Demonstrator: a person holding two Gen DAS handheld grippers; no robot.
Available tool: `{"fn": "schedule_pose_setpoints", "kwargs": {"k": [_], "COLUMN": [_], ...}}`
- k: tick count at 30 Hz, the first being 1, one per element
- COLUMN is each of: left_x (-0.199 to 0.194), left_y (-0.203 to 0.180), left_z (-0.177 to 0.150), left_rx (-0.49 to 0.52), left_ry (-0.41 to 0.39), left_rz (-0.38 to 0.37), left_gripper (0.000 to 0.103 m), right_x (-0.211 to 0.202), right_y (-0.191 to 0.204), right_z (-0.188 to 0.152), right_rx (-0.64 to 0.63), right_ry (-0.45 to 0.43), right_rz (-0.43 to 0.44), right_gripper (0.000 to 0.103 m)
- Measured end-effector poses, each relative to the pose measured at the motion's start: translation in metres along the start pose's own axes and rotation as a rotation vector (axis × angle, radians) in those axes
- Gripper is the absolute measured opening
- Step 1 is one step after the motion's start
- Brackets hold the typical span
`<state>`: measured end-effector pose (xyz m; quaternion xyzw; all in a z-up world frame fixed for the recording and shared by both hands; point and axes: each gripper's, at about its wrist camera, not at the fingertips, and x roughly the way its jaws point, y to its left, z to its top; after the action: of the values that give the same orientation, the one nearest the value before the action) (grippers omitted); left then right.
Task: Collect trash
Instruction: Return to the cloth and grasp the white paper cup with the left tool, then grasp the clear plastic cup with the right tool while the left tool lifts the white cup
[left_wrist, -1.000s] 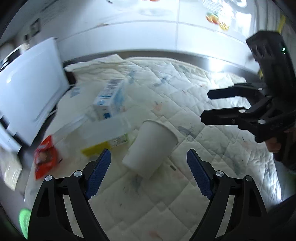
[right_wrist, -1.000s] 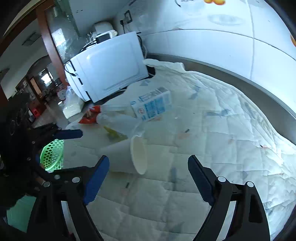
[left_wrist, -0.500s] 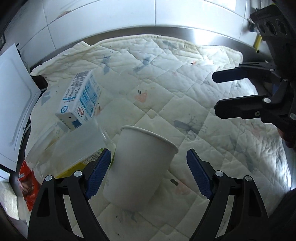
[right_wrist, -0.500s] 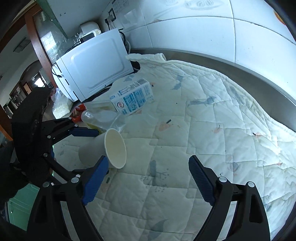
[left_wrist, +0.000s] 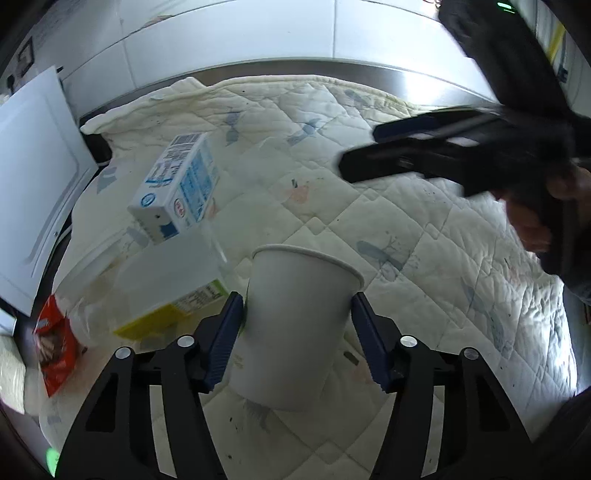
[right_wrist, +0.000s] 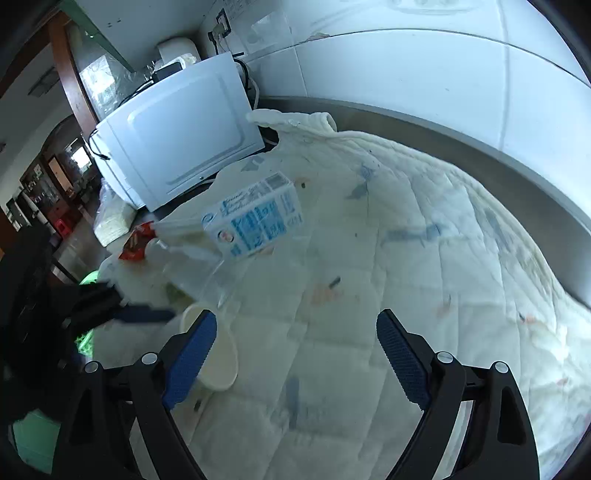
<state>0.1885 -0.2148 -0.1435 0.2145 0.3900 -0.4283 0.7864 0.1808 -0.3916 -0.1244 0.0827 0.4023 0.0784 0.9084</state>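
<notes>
**Left gripper closed onto the paper cup; right gripper wide and empty**

Left wrist view. The left gripper (left_wrist: 295, 321) sits at lower centre with both blue pads against the sides of the white paper cup (left_wrist: 295, 325), which lies tipped on the quilted cloth (left_wrist: 424, 229), rim toward the upper part of the frame. One second ago the pads stood wide apart with the cup lying clear of them, smaller and higher in the frame; half a second ago the cup lay between them untouched. The jaws have just been closing, and the cup now fills the gap between them. Left of the cup lie a clear plastic container (left_wrist: 166, 273), a yellow-green package (left_wrist: 173, 314) under it, and a red snack wrapper (left_wrist: 51, 343) at the far left edge. The blue-and-white milk carton (left_wrist: 177, 192) lies at upper left of centre. The right gripper (left_wrist: 406, 151) appears blurred at upper right, larger than before, with a hand (left_wrist: 532, 221) behind it.

Right wrist view. The right gripper (right_wrist: 295, 350) holds nothing; its jaws have just been opening a little and only cloth (right_wrist: 424, 258) shows between the pads. The cup (right_wrist: 221, 362) is now partly hidden behind its left pad (right_wrist: 188, 362), whereas earlier it lay in plain view. The carton (right_wrist: 255, 218) lies at centre, the white microwave (right_wrist: 177, 144) at upper left, a green basket (right_wrist: 86, 339) at the left edge.
</notes>
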Motion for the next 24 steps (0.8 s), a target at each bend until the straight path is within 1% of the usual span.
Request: {"fn": "schedule_pose_setpoints", "kwargs": {"k": [1,4,8,10,12,15,16,17,19,20,22,24], "left_x": [-0.002,-0.007,-0.007,-0.007,-0.006,-0.004,-0.003,-0.002,0.002,0.003,0.005,0.007], "left_y": [0.001,0.004,0.005,0.005,0.004,0.002,0.002,0.002,0.002,0.002,0.002,0.001], "left_z": [-0.001,-0.005,-0.005,-0.004,-0.003,0.0,0.001,0.001,0.003,0.003,0.005,0.007], "left_rx": [-0.01,-0.044,-0.06,-0.053,-0.046,-0.042,-0.043,-0.046,-0.046,-0.046,-0.045,-0.038], "left_ry": [-0.004,-0.014,-0.012,-0.01,-0.006,0.001,0.003,0.004,0.009,0.01,0.012,0.017], "left_rz": [-0.003,-0.015,-0.019,-0.023,-0.03,-0.038,-0.041,-0.047,-0.051,-0.053,-0.055,-0.057], "left_gripper": [0.054,0.05,0.05,0.05,0.053,0.058,0.062,0.064,0.068,0.069,0.071,0.073], "right_x": [0.006,0.025,0.056,0.069,0.08,0.091,0.095,0.098,0.103,0.104,0.105,0.104], "right_y": [0.002,0.006,0.007,0.005,0.002,-0.002,-0.002,-0.003,-0.004,-0.005,-0.004,-0.003], "right_z": [0.005,0.017,0.029,0.033,0.038,0.041,0.042,0.042,0.042,0.042,0.041,0.039], "right_rx": [-0.01,-0.03,-0.059,-0.063,-0.064,-0.057,-0.059,-0.059,-0.052,-0.049,-0.05,-0.049], "right_ry": [-0.003,0.015,0.043,0.057,0.068,0.078,0.084,0.087,0.104,0.111,0.119,0.122], "right_rz": [-0.006,-0.006,-0.034,-0.045,-0.056,-0.054,-0.055,-0.06,-0.05,-0.051,-0.048,-0.049], "right_gripper": [0.089,0.089,0.089,0.089,0.089,0.089,0.088,0.087,0.074,0.071,0.062,0.061]}}
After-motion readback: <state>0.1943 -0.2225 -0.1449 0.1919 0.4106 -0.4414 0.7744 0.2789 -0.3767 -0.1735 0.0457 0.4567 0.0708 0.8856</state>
